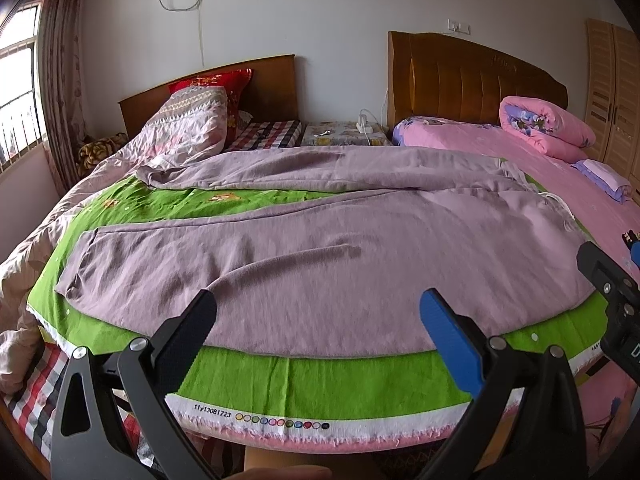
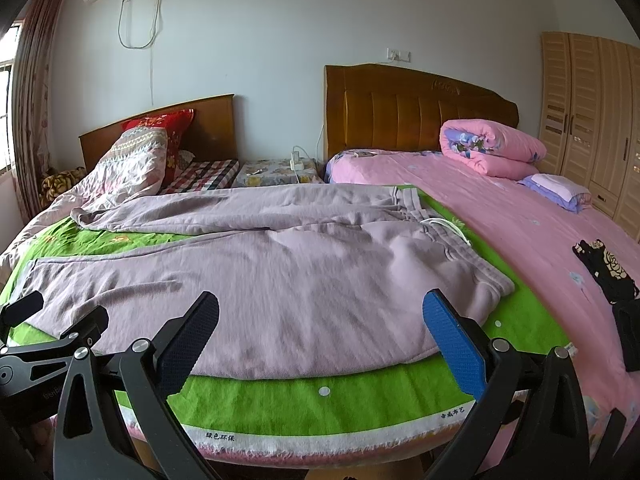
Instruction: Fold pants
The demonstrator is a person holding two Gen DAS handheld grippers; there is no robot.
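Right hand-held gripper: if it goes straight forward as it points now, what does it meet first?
Most likely the lilac pants spread on the green cloth. The right hand-held gripper is open and points over their near edge, toward the waistband side. Depth is unclear.

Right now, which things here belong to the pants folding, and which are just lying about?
Job: lilac pants, green cloth beneath them, left gripper, right gripper, both open.
Lying about: rolled pink quilt, black floral garment, red pillow.
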